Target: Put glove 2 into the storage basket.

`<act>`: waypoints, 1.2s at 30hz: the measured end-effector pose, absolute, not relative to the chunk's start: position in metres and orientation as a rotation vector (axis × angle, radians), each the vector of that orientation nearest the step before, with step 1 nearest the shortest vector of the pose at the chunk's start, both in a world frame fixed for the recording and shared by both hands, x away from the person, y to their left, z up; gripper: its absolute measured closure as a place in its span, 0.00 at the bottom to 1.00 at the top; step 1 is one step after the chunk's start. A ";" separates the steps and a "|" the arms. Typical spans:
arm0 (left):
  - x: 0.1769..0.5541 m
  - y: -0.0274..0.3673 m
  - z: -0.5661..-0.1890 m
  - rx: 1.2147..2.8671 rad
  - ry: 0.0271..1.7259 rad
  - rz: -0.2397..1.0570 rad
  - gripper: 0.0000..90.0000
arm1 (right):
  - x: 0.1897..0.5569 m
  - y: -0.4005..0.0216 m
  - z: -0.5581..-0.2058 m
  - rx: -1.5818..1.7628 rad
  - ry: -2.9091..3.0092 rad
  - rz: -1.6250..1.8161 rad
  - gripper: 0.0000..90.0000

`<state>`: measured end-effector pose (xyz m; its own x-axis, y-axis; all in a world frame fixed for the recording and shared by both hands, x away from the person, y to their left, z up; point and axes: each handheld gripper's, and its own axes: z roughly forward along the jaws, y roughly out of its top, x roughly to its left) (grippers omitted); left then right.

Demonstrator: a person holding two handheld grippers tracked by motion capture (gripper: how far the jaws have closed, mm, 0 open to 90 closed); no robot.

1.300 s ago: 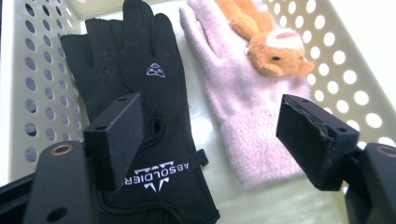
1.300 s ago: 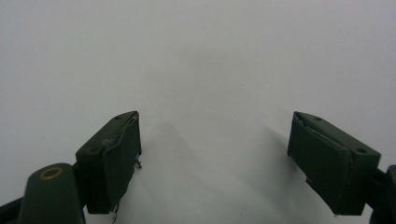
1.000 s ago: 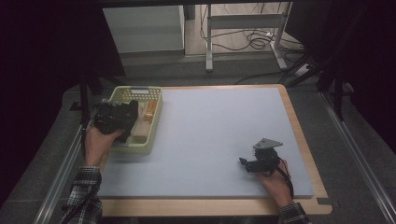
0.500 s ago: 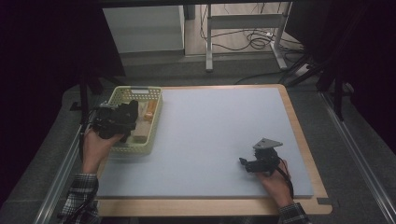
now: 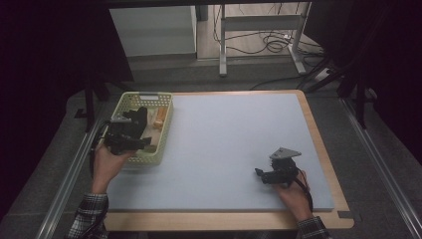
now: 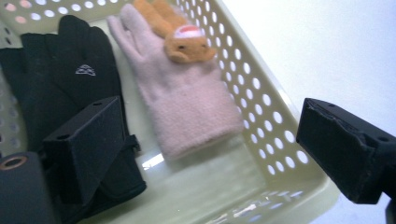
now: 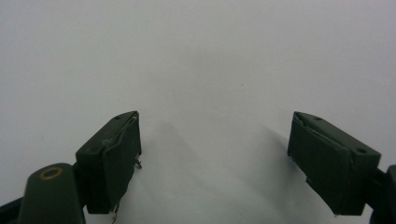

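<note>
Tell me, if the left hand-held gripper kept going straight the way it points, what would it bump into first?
Probably the pink glove lying in the basket: it sits right between the open jaws of the left hand-held gripper. The black glove lies beside it. Depth is hard to judge.

A pale blue mat (image 5: 234,149) covers most of the wooden table (image 5: 318,149) — only a strip of wood shows along its edges. Beyond the table, a white cabinet (image 5: 152,31) stands on the floor, and beside it a metal frame (image 5: 259,22) with tangled cables (image 5: 268,44) underneath.
</note>
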<state>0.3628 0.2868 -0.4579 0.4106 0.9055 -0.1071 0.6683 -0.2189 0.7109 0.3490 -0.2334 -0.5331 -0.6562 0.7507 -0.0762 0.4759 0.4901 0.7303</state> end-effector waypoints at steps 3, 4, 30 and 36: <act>0.360 0.284 -0.458 1.972 1.316 0.432 0.08 | 0.349 -0.233 -0.533 1.021 2.354 0.977 0.19; 0.358 0.283 -0.458 1.968 1.310 0.432 0.07 | 0.349 -0.233 -0.533 1.022 2.354 0.977 0.19; 0.333 0.244 -0.456 2.005 1.127 0.416 0.02 | 0.349 -0.233 -0.533 1.018 2.353 0.975 0.19; 0.328 0.233 -0.455 2.006 1.087 0.416 0.02 | 0.349 -0.233 -0.533 1.019 2.352 0.975 0.19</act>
